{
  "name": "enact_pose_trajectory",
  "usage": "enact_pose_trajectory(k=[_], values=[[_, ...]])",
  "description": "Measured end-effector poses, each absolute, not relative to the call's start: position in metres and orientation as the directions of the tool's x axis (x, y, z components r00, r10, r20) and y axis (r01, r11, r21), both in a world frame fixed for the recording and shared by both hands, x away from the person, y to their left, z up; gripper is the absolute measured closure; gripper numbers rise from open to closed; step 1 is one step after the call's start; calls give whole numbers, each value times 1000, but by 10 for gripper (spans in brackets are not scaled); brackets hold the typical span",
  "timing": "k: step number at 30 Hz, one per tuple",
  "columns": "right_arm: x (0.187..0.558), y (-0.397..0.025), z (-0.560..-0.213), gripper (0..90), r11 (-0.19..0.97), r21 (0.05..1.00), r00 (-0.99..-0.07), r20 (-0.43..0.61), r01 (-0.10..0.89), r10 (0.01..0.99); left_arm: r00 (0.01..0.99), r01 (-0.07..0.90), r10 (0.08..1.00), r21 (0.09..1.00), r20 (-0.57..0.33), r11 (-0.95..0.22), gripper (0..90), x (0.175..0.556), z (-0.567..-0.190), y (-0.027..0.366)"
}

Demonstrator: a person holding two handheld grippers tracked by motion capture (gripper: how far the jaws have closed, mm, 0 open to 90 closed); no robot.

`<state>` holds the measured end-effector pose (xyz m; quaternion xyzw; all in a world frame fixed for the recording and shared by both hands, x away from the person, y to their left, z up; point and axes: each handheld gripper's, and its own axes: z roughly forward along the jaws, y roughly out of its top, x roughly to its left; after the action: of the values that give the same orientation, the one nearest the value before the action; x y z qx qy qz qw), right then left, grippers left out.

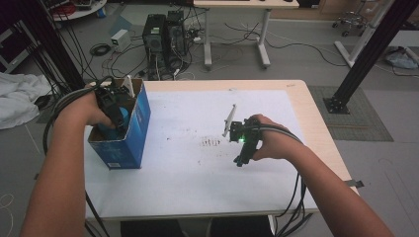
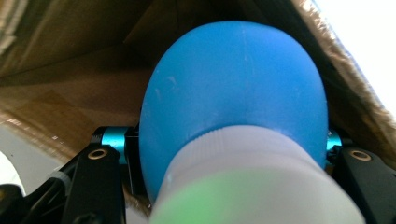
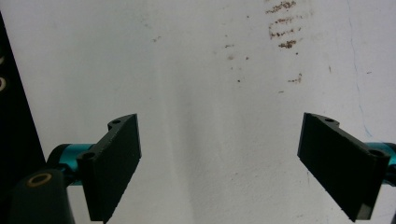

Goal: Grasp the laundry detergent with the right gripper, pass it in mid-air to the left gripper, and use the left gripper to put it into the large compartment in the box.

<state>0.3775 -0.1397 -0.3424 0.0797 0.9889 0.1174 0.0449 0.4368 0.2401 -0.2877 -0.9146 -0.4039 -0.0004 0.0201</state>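
Left gripper (image 1: pixel 114 114) apparently grips blue bulb (image 2: pixel 233 88) inside box (image 1: pixel 140 129).

Table's got a white sheet (image 1: pixel 197 123) over it, with a patch of brown specks (image 1: pixel 211 142) near the middle, same specks (image 3: pixel 283 32) up close in the right gripper view. Behind the table, two black PC towers (image 1: pixel 164 37) sit on the floor in a mess of cables (image 1: pixel 106 57). A white desk (image 1: pixel 237 29) stands further back, and white cloth (image 1: pixel 17 98) is piled off to the left.
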Motion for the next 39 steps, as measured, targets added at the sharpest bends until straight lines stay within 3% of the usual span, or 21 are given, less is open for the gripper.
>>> enact_pose_trajectory(k=[27,32,39], values=[[380,-142,-349,126,956,245,-982,-58,158,178,701,714,713,-33,20,-700,388,437,-300,242],[378,-141,-350,126,958,243,-983,-62,155,174,703,711,710,-35,40,-702,330,436,-297,243],[379,-143,-350,126,957,247,-983,-60,154,174,709,705,703,-24,51,-709,330,435,-292,240]])
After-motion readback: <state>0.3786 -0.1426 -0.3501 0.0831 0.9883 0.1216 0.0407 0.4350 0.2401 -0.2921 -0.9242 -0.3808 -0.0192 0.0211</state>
